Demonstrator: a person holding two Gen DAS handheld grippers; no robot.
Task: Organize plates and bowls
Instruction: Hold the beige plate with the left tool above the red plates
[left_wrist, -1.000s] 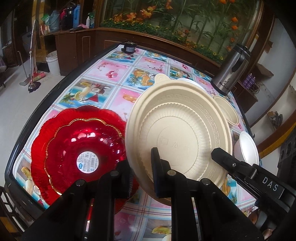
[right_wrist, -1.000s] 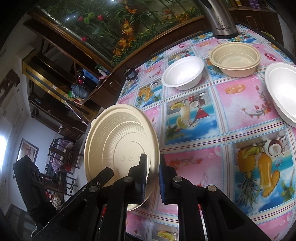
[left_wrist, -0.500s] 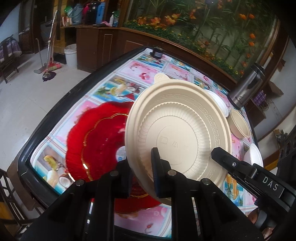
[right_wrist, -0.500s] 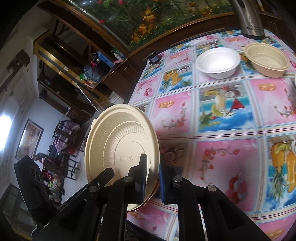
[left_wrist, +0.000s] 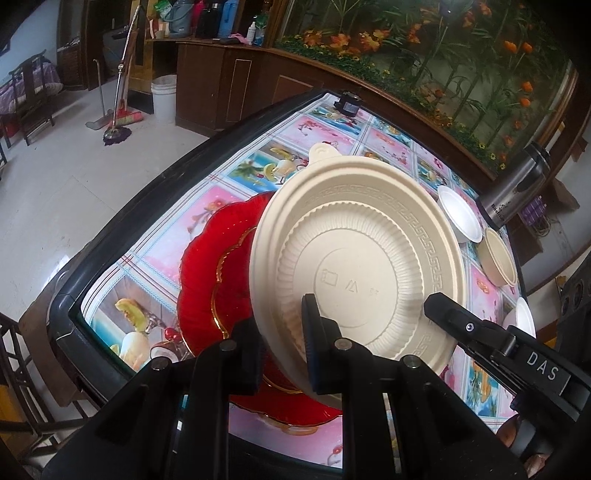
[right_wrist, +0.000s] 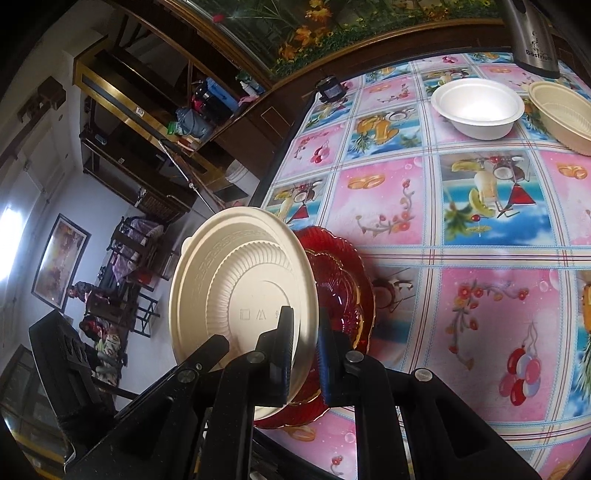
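Both grippers pinch the same round cream plastic plate (left_wrist: 354, 258) by its near rim: the left gripper (left_wrist: 282, 347) and the right gripper (right_wrist: 304, 350) each have their pads pressed on the edge, probably so that the wide, light plate stays steady. It hangs tilted, underside towards the cameras, just beyond the fingertips, above the scalloped red glass plates (left_wrist: 218, 280) stacked on the fruit-patterned tablecloth (right_wrist: 461, 258), seemingly its destination.

Cream plate (left_wrist: 354, 258) with ribbed ring and Greek-key border, glossy red plates (left_wrist: 214, 280) edged in gold, pink-and-blue fruit-print worktop (right_wrist: 461, 258), white bowl (right_wrist: 476, 107), black fingers (left_wrist: 314, 343).
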